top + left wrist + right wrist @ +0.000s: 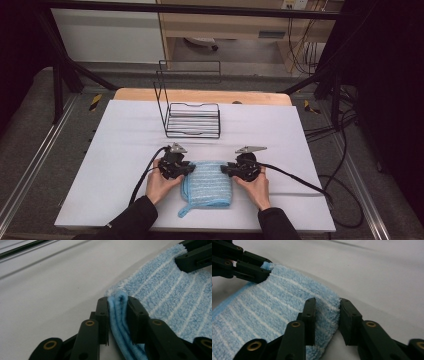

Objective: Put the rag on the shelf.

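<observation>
High view: white cloth-covered table [125,150], a folded light-blue terry towel with thin white stripes [209,184] lying flat near the person's edge, between the two hands. Left hand [159,184] and right hand [256,187] come in from the bottom in dark sleeves, each on a black two-jaw gripper with a grey three-cornered plate on top and a black cable trailing off. Left gripper [189,169] at the towel's far left corner; right gripper [225,169] at its far right corner. A small loop of the towel sticks out at the near left corner. Beyond the towel, well apart from it, a black wire rack with a tall back frame [192,120] stands upright near the table's far side. Left gripper view: left gripper [118,315] clenched on the towel's [162,297] edge, a thick fold of blue pile pinched upright between the two pads, both pads touching it; the other gripper's black jaws at upper right, at the far corner. Right gripper view: right gripper [327,320] straddles the towel's [274,305] corner, the left jaw pressing the pile, the right jaw just beside the edge with a sliver of gap showing, so the grip is loose or not quite closed; cannot tell which
</observation>
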`<state>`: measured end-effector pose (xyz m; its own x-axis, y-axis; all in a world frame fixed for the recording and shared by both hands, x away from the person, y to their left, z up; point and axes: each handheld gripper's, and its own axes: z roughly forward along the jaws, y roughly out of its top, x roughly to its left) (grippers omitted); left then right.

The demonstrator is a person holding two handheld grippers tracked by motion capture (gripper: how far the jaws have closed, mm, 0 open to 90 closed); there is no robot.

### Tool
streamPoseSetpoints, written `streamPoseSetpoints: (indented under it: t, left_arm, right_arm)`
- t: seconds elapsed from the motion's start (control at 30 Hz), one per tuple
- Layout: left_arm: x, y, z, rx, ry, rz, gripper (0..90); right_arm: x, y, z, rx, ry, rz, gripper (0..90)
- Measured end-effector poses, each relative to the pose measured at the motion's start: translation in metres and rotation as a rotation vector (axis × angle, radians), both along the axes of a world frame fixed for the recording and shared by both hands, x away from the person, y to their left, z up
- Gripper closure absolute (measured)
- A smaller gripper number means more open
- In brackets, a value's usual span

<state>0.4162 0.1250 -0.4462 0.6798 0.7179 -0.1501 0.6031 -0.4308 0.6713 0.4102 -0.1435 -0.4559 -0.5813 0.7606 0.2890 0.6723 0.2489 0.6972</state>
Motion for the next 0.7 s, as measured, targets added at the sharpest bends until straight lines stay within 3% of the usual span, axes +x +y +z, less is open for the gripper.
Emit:
streamPoseSetpoints:
  t: [0.13,0.37,0.7]
  left_arm:
    - [-0.0002,0.0007,-0.0005,-0.013,0.002,0.002,72.3]
    - [0.0029,0.0069,0.0,-0.061,0.029,0.005,76.0]
    - [-0.0008,0.0093,0.0052,-0.077,0.006,0.007,78.1]
  right_arm:
    - [0.0005,-0.0002,0.0006,0.018,0.018,-0.002,77.5]
    - [-0.0005,-0.0018,0.0042,0.024,0.012,0.004,79.4]
    - [-0.0031,-0.0033,0.0094,0.046,-0.004,0.005,80.1]
